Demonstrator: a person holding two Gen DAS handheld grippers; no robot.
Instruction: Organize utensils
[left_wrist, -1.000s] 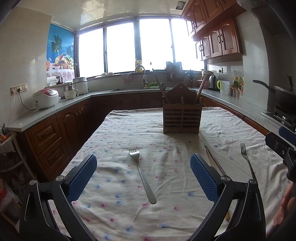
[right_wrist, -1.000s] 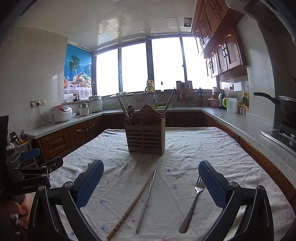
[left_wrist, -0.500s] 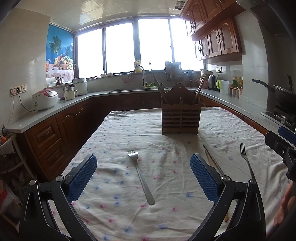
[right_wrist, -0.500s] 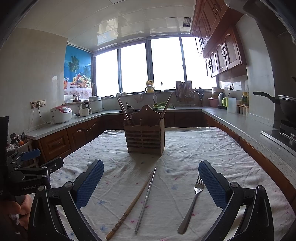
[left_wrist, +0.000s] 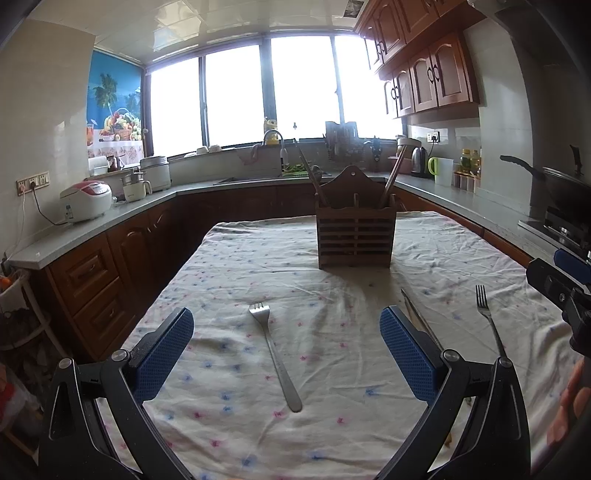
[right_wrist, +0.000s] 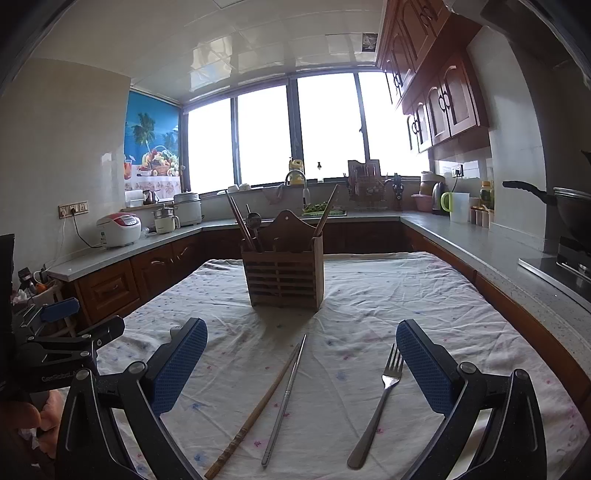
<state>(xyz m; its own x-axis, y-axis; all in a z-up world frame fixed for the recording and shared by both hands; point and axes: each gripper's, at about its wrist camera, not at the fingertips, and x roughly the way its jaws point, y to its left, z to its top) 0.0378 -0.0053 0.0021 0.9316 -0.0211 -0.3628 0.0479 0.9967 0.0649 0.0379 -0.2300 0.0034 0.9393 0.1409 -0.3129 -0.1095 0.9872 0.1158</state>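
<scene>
almost nothing has changed: against the frames from a second and half a second ago, both views have drifted only slightly, the wooden utensil holder sitting a touch further left in the left view and a touch closer in the right one. no utensil has moved on the cloth-covered bench.

the left gripper hangs above the bench with its blue-padded fingers spread wide and nothing between them; the left fork lies flat on the cloth directly ahead, tines pointing toward the holder. the right gripper is likewise spread and empty. between its fingers lie a wooden chopstick and a metal chopstick side by side, with the right fork just beside the right-hand finger.

the holder stands upright mid-bench, well apart from the loose pieces, already carrying a few chopsticks and a spoon-like handle. so the sorting looks barely started here, and the small drift reads as lining up rather than reaching; the left fork seems the likeliest first pick.
</scene>
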